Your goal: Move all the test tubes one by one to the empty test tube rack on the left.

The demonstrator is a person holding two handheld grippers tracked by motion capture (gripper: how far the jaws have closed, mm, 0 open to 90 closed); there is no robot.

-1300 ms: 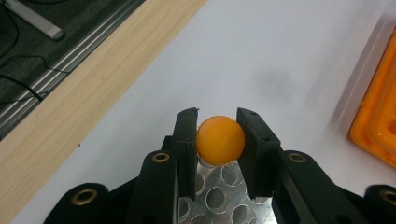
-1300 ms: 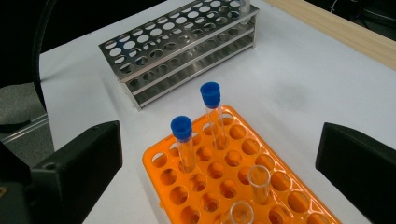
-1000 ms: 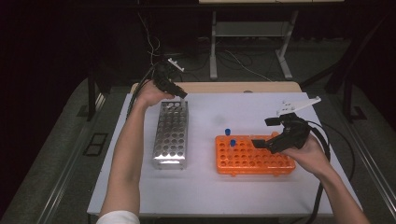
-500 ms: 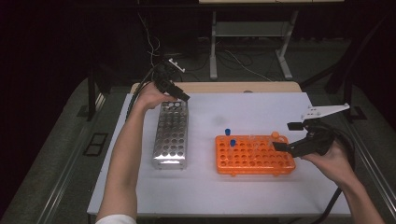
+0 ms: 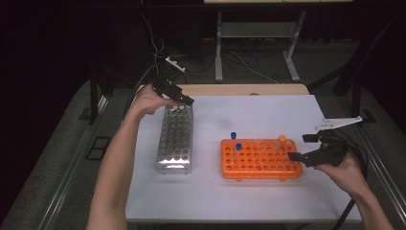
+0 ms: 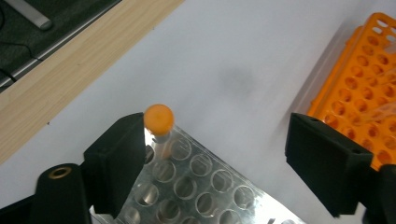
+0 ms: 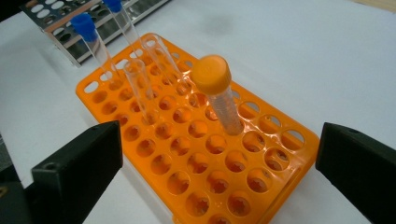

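In the high view the left gripper (image 5: pixel 184 99) sits in the upper left of the frame, over the far end of the metal rack (image 5: pixel 175 139) on the white worktop (image 5: pixel 268 115). Its jaws have just been opening and now stand wide. In the left gripper view an orange-capped tube (image 6: pixel 159 122) stands in a corner hole of that rack, just beside the left-hand jaw, with nothing pressing on it.

The right gripper (image 5: pixel 299 147) is at the right of the high view, at the right end of the orange rack (image 5: pixel 261 160), jaws wide and empty. In the right gripper view a second orange-capped tube (image 7: pixel 215 91) stands in the orange rack between the spread jaws, with two blue-capped tubes (image 7: pixel 91 37) and clear uncapped ones behind it.
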